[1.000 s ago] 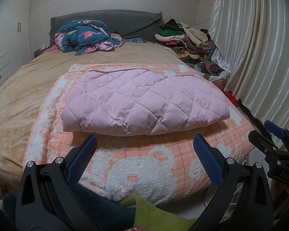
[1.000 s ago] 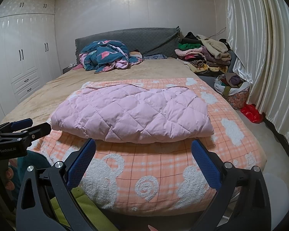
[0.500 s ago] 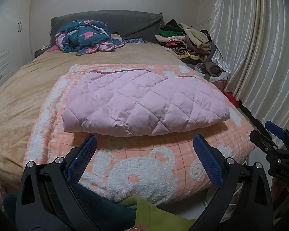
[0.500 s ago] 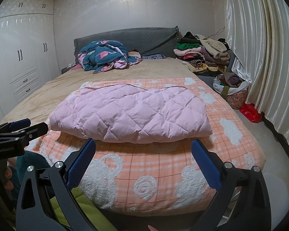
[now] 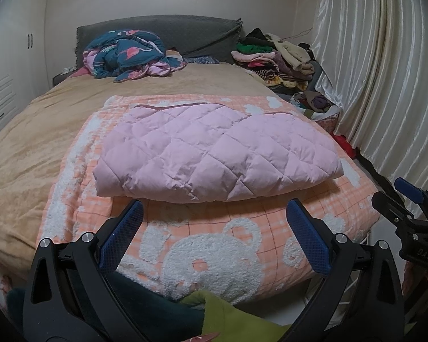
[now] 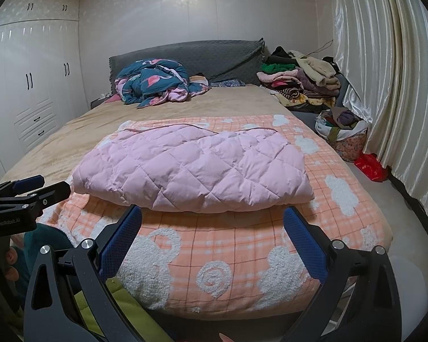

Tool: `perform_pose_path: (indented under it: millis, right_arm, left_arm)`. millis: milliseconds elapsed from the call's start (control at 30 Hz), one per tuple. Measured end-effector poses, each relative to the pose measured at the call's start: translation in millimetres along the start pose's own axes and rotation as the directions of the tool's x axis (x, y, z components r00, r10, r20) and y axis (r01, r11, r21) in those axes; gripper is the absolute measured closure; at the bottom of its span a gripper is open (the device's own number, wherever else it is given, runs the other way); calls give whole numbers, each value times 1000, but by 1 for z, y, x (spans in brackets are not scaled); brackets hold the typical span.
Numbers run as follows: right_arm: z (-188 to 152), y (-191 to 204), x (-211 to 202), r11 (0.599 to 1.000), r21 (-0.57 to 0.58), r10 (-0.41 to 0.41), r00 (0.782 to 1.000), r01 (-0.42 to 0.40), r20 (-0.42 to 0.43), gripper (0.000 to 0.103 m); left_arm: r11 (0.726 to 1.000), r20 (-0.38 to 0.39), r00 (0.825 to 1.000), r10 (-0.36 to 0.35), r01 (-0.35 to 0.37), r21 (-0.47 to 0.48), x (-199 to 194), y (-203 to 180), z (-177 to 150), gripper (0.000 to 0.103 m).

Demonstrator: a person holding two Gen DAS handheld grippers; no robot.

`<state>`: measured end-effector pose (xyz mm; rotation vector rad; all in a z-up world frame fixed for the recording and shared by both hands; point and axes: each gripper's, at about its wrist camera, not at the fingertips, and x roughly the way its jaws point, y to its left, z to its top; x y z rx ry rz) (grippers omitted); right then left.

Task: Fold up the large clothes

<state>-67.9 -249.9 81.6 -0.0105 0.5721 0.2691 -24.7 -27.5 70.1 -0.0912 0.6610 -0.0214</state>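
Barely anything moved since a second ago, both cameras just drifted a touch. Left gripper [image 5: 214,232] is spread wide with nothing in it, right gripper [image 6: 212,235] same. Pink jacket [image 5: 214,154] lies folded on the blanket [image 5: 242,245], long axis left-right, straight ahead of both, just beyond the tips

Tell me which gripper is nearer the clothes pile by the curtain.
Right. The right gripper hangs off the bed's foot on the side of the clothes pile; the left gripper is beside it, farther from that side. Both are open and far from the pile.
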Motion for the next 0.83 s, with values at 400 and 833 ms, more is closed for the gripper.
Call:
perform_pose_path:
  millis: [400,833]
  right_arm:
    - [-8,-11,4,1000,8,-17,1000,17,-16,4]
    - [-87,-210,63,840,252,-422,870,481,-255,4]
  left_arm:
    - [999,-16,1000,-26,26,-22,4,5,-6,9]
    - [942,-25,975,220,-219,-255,63,149,52,9]
